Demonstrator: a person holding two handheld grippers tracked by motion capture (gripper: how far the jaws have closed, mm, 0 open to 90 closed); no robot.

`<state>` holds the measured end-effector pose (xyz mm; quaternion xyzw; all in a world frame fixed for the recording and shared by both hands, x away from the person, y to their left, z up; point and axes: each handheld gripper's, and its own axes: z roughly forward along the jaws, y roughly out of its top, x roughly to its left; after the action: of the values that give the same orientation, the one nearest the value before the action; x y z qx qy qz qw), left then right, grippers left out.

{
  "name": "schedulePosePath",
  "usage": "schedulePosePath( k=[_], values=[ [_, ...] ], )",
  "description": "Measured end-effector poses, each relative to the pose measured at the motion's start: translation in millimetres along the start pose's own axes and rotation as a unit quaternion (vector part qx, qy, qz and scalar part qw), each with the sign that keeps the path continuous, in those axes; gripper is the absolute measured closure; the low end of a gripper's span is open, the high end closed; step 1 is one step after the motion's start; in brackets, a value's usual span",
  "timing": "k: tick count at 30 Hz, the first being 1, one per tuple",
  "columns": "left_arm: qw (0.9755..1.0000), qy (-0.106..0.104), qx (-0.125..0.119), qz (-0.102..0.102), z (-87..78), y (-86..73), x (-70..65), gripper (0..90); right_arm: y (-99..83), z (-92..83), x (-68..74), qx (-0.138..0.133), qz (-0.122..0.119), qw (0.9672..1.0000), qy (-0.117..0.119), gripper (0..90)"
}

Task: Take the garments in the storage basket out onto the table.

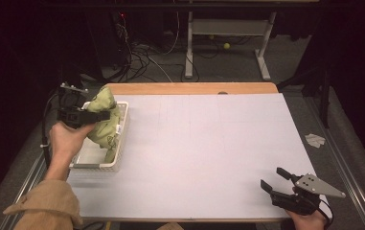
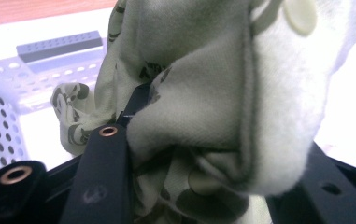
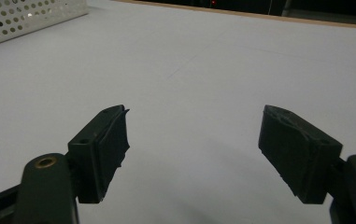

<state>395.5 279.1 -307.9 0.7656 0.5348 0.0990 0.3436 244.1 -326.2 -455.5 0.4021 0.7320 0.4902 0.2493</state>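
Observation:
A pale green patterned garment [image 1: 104, 117] hangs partly out of a white perforated basket [image 1: 121, 143] at the table's left edge. My left gripper [image 1: 93, 116] is shut on a bunched fold of this garment [image 2: 203, 116] and holds it above the basket; the cloth bulges between the jaws and hides the right pad. A pale button [image 2: 300, 14] shows on the cloth's upper right. My right gripper [image 1: 273, 179] rests low at the table's front right corner. Its jaws stand wide apart [image 3: 194, 149] with nothing between them.
The white table sheet [image 1: 204, 148] spreads between the two grippers, with a wooden edge [image 1: 189, 88] at the back. The basket's wall [image 3: 21, 18] stands far left in the right gripper view. Behind the table are cables, a metal frame [image 1: 228, 28] and a yellow ball [image 1: 226, 46].

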Motion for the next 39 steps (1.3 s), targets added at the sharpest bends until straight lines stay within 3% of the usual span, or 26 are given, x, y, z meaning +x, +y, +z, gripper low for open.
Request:
schedulePosePath(
  k=[13,19,32,39],
  values=[
    [0.9993,-0.024,-0.02,0.023,-7.6,21.8,-23.0,54.8,-0.1,-0.1,0.0,0.0,0.0,1.0,0.0,24.9],
    [0.9982,-0.034,-0.022,0.044,-9.7,34.8,-42.3,54.7,0.0,-0.3,0.3,0.0,-0.001,1.0,-0.001,24.9],
    [0.9932,-0.082,-0.012,0.081,13.7,52.1,-84.6,54.6,-0.2,-0.3,-0.1,0.0,0.0,1.0,0.0,25.0],
    [0.9906,-0.096,-0.002,0.098,30.8,55.7,-104.0,54.4,-0.4,-0.8,-0.3,0.0,0.0,1.0,0.0,25.0]
  ],
)
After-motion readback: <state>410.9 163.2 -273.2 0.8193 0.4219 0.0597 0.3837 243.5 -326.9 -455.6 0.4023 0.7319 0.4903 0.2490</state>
